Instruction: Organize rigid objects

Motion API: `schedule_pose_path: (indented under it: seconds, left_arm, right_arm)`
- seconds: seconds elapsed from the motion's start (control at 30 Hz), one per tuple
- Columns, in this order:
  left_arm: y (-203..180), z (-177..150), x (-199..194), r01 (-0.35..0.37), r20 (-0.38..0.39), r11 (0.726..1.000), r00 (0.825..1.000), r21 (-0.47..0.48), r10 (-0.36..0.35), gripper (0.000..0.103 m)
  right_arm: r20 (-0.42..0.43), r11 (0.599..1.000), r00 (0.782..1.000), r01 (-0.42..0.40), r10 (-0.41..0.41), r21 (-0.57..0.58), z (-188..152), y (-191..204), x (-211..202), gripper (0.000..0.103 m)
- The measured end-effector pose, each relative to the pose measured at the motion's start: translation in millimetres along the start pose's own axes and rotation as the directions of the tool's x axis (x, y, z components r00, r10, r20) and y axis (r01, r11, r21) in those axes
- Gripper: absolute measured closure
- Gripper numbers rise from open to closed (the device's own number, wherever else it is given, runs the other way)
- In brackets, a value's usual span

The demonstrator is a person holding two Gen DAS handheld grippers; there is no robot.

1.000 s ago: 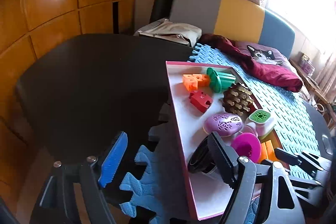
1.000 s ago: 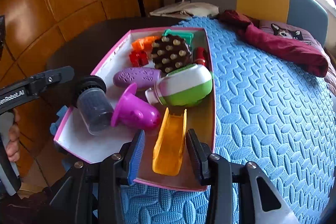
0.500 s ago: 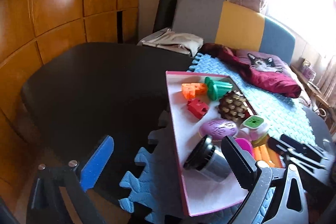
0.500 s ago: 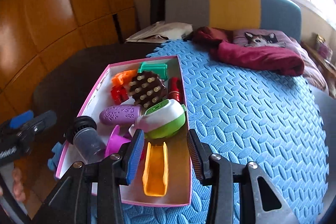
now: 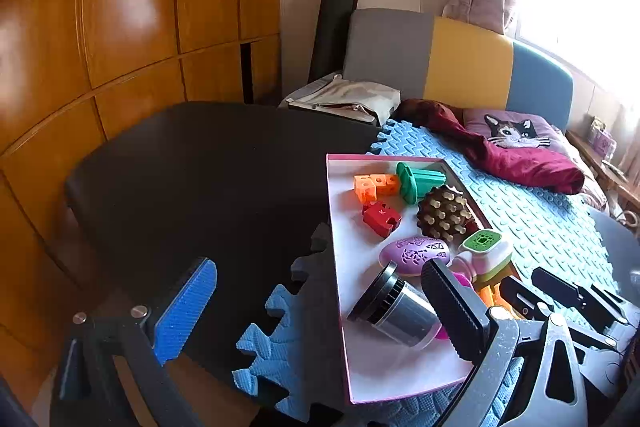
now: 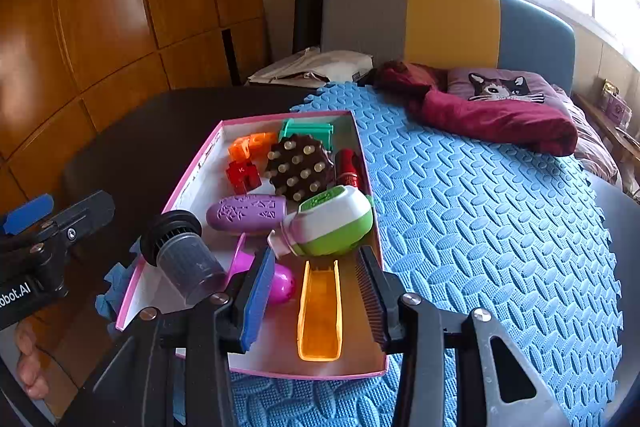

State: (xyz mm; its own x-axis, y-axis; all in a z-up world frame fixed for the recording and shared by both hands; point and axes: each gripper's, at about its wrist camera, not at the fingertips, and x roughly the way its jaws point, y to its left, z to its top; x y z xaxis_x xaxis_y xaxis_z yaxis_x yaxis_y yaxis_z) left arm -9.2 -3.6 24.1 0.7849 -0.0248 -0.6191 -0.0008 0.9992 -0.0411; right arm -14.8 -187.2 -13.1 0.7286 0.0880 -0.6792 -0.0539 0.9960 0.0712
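Observation:
A pink-rimmed box lies on the blue foam mat and holds several toys: a grey cylinder with a black cap, a purple oval, a brown studded ball, a green-white case, an orange trough, red and orange blocks, a green piece. My right gripper is open and empty above the trough at the box's near end. My left gripper is open wide and empty by the box's left corner.
The blue foam mat covers the right of a dark table. A maroon cloth and a cat cushion lie at the far side. A grey, yellow and blue chair back stands behind. Wooden panels are on the left.
Both grippers have pulled back and risen from the box. The left gripper has opened wider. The toys have not moved.

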Motion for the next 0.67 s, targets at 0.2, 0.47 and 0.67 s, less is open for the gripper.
schedule_pose_path:
  seconds: [0.2, 0.47, 0.67]
  left_arm:
    - [1.9, 0.2, -1.8, -0.009, 0.005, 1.000, 1.000, -0.016, 0.009, 0.000]
    - [3.5, -1.3, -0.7, -0.030, 0.003, 0.999, 1.000, -0.019, 0.030, 0.001]
    - [3.0, -2.6, 3.3, -0.022, -0.018, 1.000, 1.000, -0.008, 0.022, 0.001]
  right_arm:
    - [-0.001, 1.000, 1.000, -0.001, 0.001, -0.001, -0.3, 1.6, -0.7, 0.061]
    - [-0.002, 1.000, 1.000, -0.003, 0.003, -0.007, -1.5, 3.0, -0.3, 0.061]
    - [0.006, 1.000, 1.000, -0.009, 0.009, -0.014, -0.8, 3.6, -1.4, 0.061]
